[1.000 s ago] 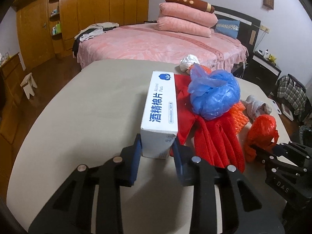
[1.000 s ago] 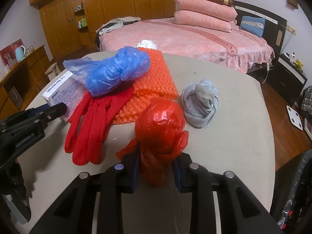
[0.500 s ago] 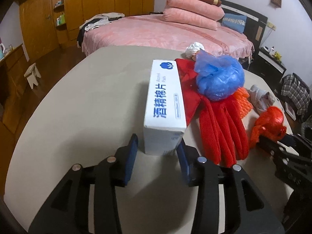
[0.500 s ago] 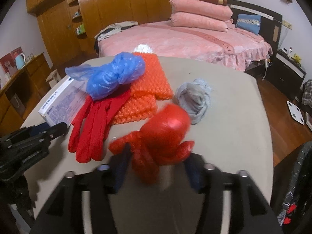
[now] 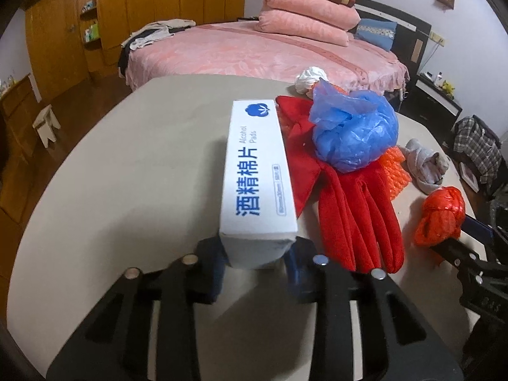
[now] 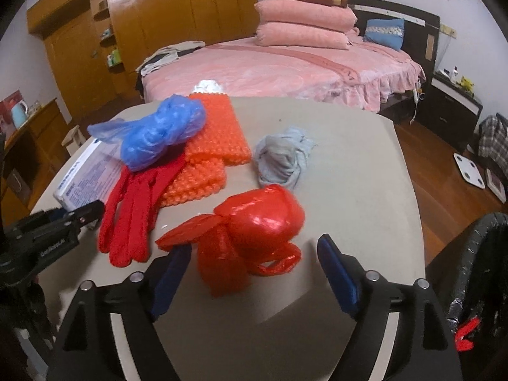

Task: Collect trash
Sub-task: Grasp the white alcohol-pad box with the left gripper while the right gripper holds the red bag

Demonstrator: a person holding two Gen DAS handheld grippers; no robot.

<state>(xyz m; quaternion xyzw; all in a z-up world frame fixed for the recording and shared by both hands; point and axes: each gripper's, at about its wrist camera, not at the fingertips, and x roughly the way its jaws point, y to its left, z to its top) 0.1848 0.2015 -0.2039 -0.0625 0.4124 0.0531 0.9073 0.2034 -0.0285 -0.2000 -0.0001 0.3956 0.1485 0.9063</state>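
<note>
A white alcohol-pad box (image 5: pixel 257 171) lies lengthwise on the beige table (image 5: pixel 143 158). My left gripper (image 5: pixel 257 263) has its jaws closing, and the blue pads press on the box's near end. A knotted red plastic bag (image 6: pixel 254 228) rests on the table between the fingers of my right gripper (image 6: pixel 252 250). That gripper's jaws are opening and stand wide, clear of the bag on both sides. A blue plastic bag (image 5: pixel 352 133) sits on a pair of red gloves (image 5: pixel 355 216) to the right of the box.
Orange bubble wrap (image 6: pixel 212 139) lies under the blue bag, with a grey balled cloth (image 6: pixel 282 155) beside it. A white crumpled wad (image 5: pixel 309 77) sits at the table's far edge. A black-lined bin (image 6: pixel 476 270) stands off the table's right edge. A pink bed lies beyond.
My right gripper was shut on the red bag and has spread its jaws, leaving the bag on the table. My left jaws loosened around the box, then closed on it again.
</note>
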